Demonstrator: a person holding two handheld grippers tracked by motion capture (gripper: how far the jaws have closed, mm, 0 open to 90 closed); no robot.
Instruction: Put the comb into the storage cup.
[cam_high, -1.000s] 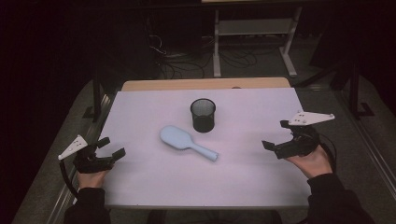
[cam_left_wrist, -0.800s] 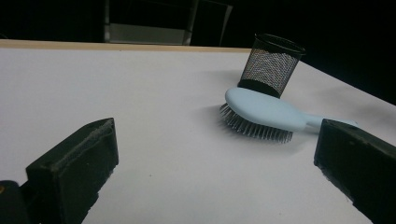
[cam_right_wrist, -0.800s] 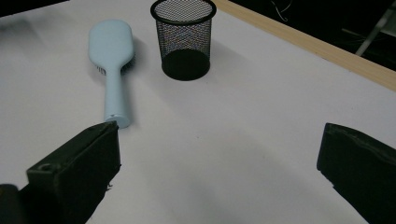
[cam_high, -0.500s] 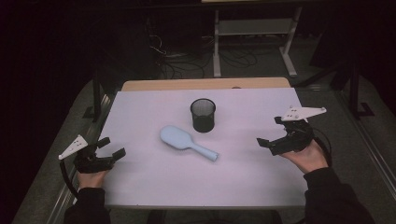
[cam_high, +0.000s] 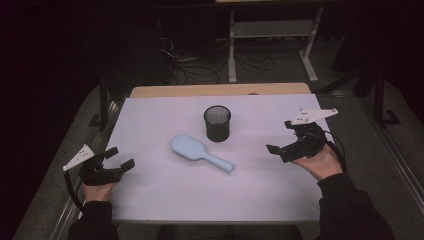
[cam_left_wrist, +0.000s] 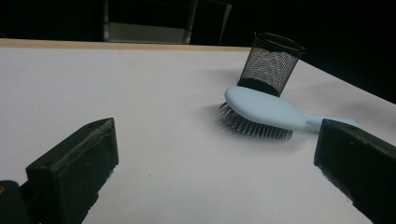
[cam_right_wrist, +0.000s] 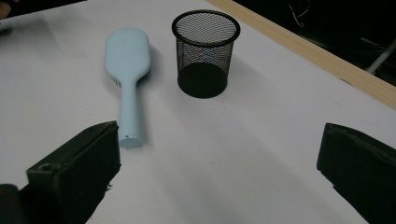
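Observation:
A light blue hairbrush lies bristles down in the middle of the white table top, its handle pointing to the right front. Just behind it stands a black mesh cup, upright and empty. My left gripper rests near the left edge, open, jaws aimed at the brush and cup. My right gripper hovers at the right, open, facing the brush handle and the cup. Nothing is between either pair of jaws.
A bare wooden strip runs along the table's far edge. Beyond it the dark floor holds cables and a metal frame. White surface stretches around the brush and cup.
My right gripper has moved left, inward from the table's right edge toward the brush handle. The left gripper, the brush and the cup have stayed put.

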